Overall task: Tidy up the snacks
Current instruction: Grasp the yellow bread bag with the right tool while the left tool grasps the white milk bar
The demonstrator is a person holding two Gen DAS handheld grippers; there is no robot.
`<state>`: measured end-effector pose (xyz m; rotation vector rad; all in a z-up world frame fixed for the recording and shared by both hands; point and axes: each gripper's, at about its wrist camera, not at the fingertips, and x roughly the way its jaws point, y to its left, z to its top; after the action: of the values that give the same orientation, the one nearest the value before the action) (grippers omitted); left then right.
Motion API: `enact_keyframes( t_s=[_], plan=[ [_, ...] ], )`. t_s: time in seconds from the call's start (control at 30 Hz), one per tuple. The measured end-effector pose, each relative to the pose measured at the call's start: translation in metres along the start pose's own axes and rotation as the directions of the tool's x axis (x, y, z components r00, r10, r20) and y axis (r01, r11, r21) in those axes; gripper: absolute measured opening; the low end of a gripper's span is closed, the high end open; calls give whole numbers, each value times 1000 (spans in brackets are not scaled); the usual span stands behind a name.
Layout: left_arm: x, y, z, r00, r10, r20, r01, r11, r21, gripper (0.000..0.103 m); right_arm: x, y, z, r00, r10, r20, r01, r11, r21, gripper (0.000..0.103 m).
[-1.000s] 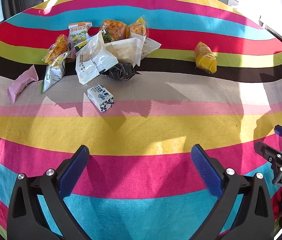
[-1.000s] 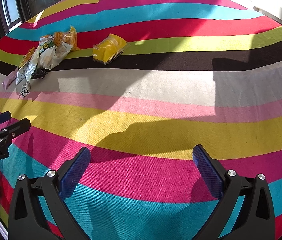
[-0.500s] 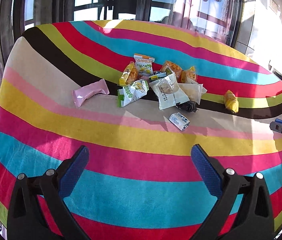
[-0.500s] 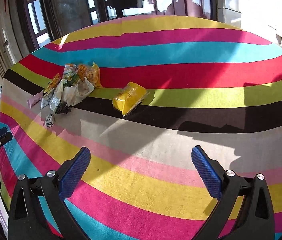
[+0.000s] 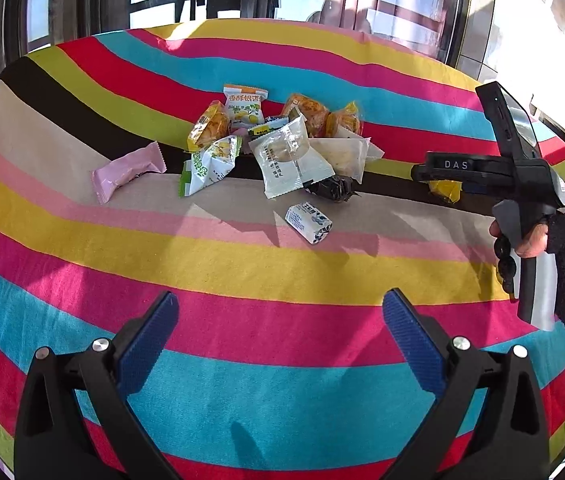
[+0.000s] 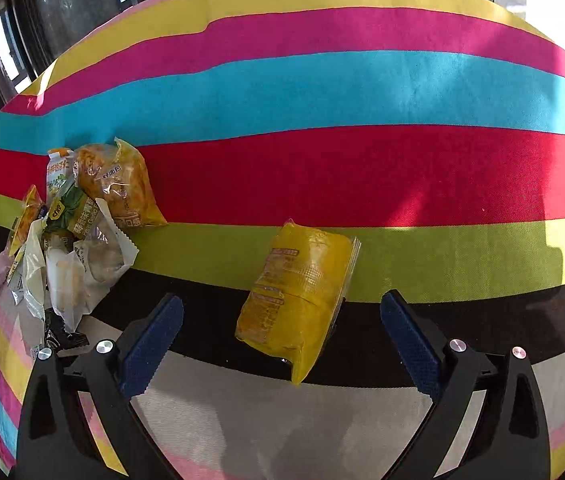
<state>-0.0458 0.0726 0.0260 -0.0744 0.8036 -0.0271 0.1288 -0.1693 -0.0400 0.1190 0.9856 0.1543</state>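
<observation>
1. While the right gripper [image 6: 280,340] sits just short of the yellow snack pack [image 6: 296,294], its jaws are spread wide w/ nothing between the pads; the pack's near corner pokes into the gap between the fingertips but touches neither.
2. The pack lies alone on the striped cloth [image 6: 322,92], across the black and lime stripes, well apart from the snack pile [image 6: 82,240] to its left. It's tilted, long axis running near-to-far and slightly right.
3. Handling, as a guess: a puffy clear film wrapper over a soft cake-like filling, so light, squashy and a bit slick. Hard squeeze probably dents the contents; the film may slide on the pads.
4. Best hold is likely across the narrow width at mid-body, pads on the two long sides. The sealed end at the near corner is an alt grip, but it's thin and may slip or tear.
5. The left gripper [image 5: 280,334] hangs over the near stripes, also wide apart and empty, facing the pile [image 5: 278,148]. Loose bits sit nearby: a pink wrapper [image 5: 126,170] off to the left, a small blue-white candy [image 5: 309,222] in front.
6. Pile pcs overlap, so picking one may drag its neighbours; the lone yellow pack looks the easier first take.
</observation>
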Motion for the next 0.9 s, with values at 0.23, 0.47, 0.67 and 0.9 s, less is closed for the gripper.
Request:
enact_keyframes(
  t_s=[0.23,0.47,0.67,0.9],
  plan=[
    [18,-8,13,999,-11,-43,10,1000,-27,102,-46,-13,-45,994,61,85,-57,997,-54,39],
    [57,-27,44,993,75,-96,-78,996,-31,99,-85,-31,-97,983,152,105,-146,988,-58,39],
    [68,-42,57,966,-202,-162,245,917,315,94,-94,-33,-109,971,207,118,-202,978,-60,39],
    [87,-20,64,929,-240,-282,360,764,535,85,-88,-41,-107,966,238,101,-238,971,-14,39]
  ],
)
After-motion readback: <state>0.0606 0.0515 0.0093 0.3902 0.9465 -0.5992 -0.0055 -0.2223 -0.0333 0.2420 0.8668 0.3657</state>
